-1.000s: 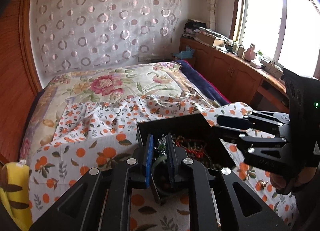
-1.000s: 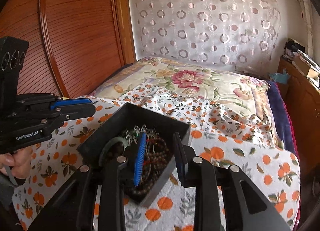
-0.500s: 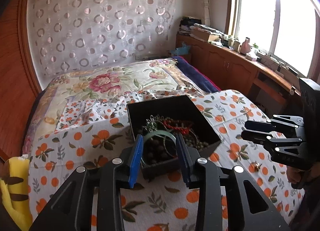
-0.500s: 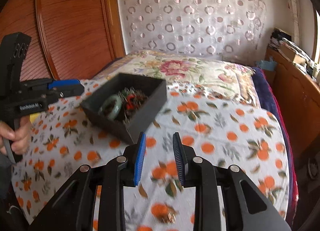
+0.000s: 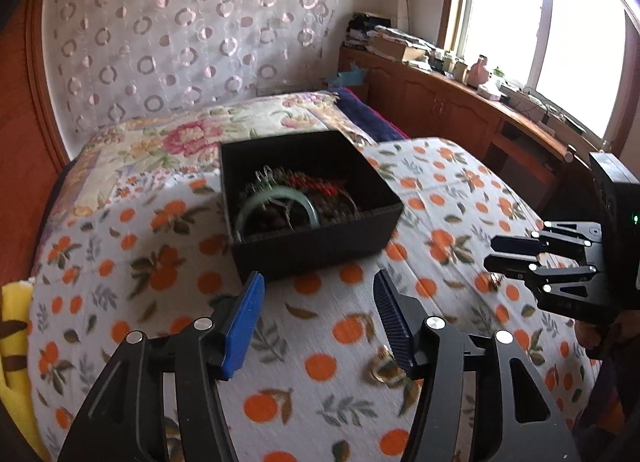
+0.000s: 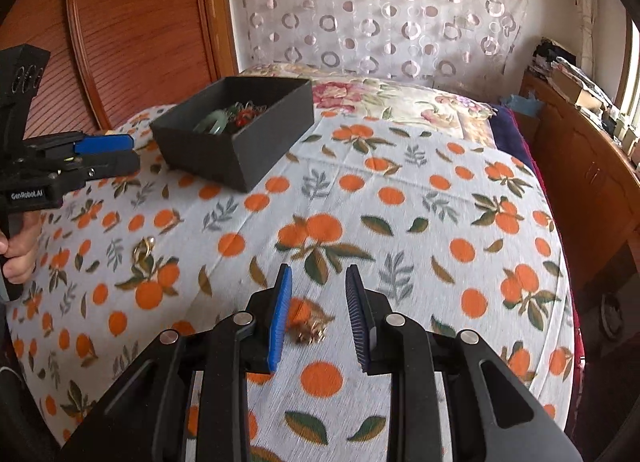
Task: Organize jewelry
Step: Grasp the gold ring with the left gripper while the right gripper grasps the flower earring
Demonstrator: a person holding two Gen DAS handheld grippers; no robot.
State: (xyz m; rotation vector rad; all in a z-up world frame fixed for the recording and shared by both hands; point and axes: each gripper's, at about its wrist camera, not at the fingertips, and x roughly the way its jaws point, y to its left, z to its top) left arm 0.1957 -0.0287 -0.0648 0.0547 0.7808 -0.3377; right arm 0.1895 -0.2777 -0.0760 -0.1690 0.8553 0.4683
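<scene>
A black box (image 5: 320,240) (image 6: 256,149) on the orange-print cloth holds a pale green bangle (image 5: 276,201), red beads and other jewelry. My left gripper (image 5: 320,294) is open and empty, just in front of the box; a small gold piece (image 5: 382,370) lies by its right finger and also shows in the right wrist view (image 6: 143,250). My right gripper (image 6: 319,294) is open and empty, with a gold piece (image 6: 310,328) on the cloth between its fingers. In the left wrist view the right gripper (image 5: 516,258) hovers over that piece (image 5: 493,282).
The orange-print cloth (image 6: 400,201) covers a bed with a floral quilt (image 5: 168,141) behind. A wooden headboard (image 6: 132,29) stands on the left, a wooden cabinet (image 5: 460,109) under the window on the right. A yellow soft thing (image 5: 12,342) lies at the left edge.
Both grippers have pulled back from the box. The left gripper opened wide after leaving the green bangle in the box. The right gripper moved down over a gold piece on the cloth.
</scene>
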